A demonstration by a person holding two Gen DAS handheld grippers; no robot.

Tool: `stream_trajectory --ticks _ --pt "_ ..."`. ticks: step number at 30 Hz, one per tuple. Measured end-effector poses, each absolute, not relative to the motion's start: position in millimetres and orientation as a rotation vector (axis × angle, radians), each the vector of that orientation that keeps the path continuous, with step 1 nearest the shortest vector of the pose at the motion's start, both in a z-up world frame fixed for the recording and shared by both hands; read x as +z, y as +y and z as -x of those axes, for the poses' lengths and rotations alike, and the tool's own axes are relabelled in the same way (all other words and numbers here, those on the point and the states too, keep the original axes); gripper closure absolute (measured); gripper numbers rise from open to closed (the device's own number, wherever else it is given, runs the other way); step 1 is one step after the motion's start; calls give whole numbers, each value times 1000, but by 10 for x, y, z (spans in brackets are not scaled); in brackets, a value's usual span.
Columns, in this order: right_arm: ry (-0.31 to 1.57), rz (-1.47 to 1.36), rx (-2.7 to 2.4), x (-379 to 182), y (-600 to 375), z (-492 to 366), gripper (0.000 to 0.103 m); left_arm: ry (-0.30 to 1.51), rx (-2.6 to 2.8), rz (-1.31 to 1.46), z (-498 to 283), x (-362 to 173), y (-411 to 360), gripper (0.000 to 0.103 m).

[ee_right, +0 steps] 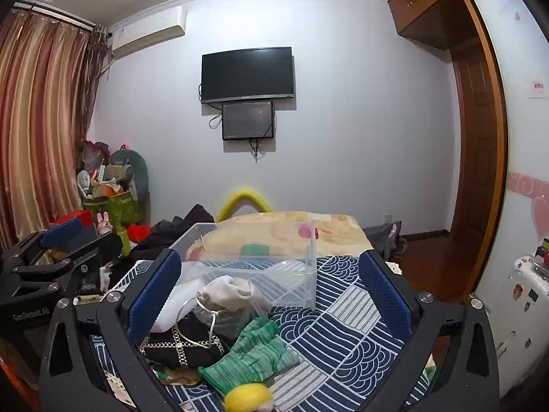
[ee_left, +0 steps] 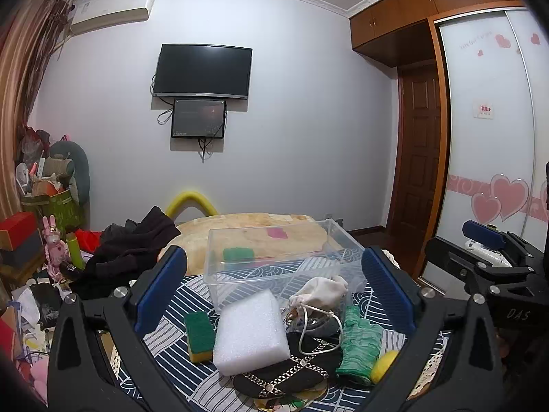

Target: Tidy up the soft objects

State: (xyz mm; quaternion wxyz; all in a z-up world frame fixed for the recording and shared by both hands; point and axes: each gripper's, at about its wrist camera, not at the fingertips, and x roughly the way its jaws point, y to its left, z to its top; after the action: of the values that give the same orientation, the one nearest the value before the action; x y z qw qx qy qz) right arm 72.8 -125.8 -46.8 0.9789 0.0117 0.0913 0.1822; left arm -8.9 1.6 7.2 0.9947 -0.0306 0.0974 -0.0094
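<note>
A clear plastic bin (ee_left: 274, 257) stands on the patterned blue cloth (ee_right: 343, 326) and holds a green sponge (ee_left: 238, 253). In front of it lie a white foam block (ee_left: 252, 333), a green-and-yellow sponge (ee_left: 199, 332), a white drawstring pouch (ee_left: 319, 293), a black slipper with a chain pattern (ee_left: 284, 374), a green knit glove (ee_left: 360, 343) and a yellow ball (ee_left: 384, 365). My left gripper (ee_left: 274, 292) is open above the pile, empty. My right gripper (ee_right: 271, 295) is open above the pouch (ee_right: 230, 292), glove (ee_right: 254, 353) and ball (ee_right: 248, 398), empty.
A beige quilt (ee_left: 254, 230) and dark clothes (ee_left: 130, 250) lie behind the bin. Cluttered boxes and toys (ee_left: 51, 226) stand at the left. A wardrobe with heart stickers (ee_left: 497, 171) and a white suitcase (ee_right: 525, 309) are at the right.
</note>
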Motion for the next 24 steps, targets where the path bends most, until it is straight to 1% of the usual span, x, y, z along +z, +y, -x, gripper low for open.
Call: stream_trajectory --ticks 24 --pt "172 -34 374 -444 -1281 -691 0 193 -17 61 106 82 23 0"
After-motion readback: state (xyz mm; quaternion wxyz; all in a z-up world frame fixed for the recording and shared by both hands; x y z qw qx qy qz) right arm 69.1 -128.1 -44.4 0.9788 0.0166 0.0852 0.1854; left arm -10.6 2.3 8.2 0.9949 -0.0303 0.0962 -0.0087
